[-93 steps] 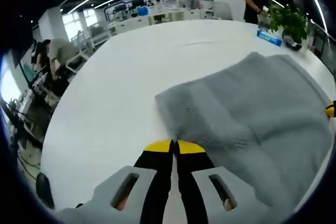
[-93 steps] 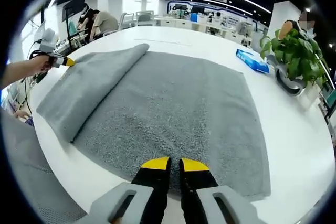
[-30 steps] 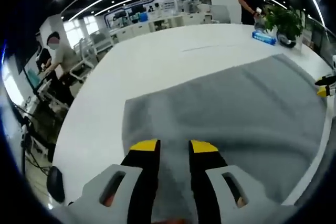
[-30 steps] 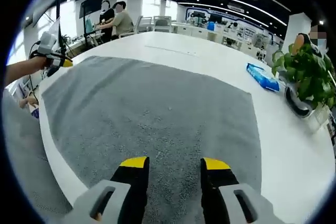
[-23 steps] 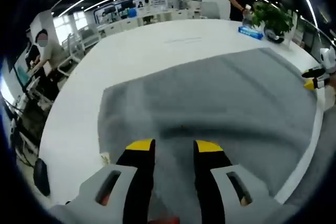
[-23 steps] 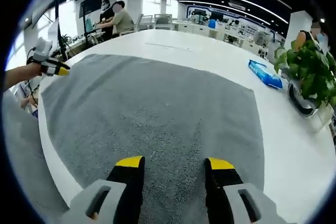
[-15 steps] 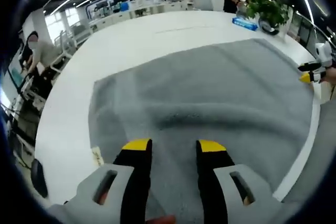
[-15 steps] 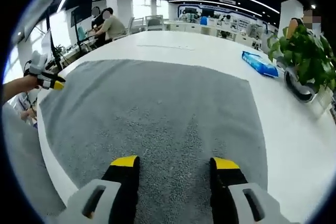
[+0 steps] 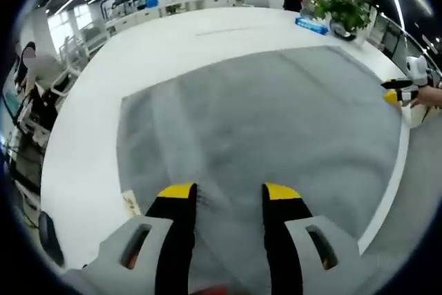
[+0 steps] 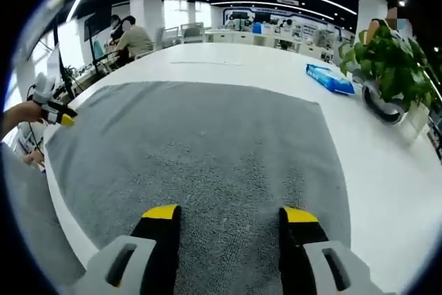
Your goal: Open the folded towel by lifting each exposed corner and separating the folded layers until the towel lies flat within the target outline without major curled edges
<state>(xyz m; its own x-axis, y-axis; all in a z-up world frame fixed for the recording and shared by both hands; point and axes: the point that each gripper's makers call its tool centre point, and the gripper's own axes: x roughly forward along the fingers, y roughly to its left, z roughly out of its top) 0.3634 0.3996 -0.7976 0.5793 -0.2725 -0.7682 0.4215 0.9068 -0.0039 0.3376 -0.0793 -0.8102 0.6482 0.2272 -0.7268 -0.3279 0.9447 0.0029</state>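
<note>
Towel (image 10: pixel 207 150), grey and spread open in a single layer, is laid flat on the white table (image 10: pixel 387 170). Jaws of the left gripper (image 9: pixel 224 195) and right gripper (image 10: pixel 231 215) are held wide apart above its near edge, gripping nothing. A potted plant (image 10: pixel 387 60) is seen at 2 o'clock in the right gripper view, with a blue packet (image 10: pixel 330 78) beside it.

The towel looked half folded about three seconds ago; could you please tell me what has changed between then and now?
The folded-over flap has been opened out, so the grey towel now lies flat in one layer. Both grippers went from shut to open: the left gripper and right gripper hang over it with jaws apart, holding nothing. The white table, blue packet and potted plant stayed put.
</note>
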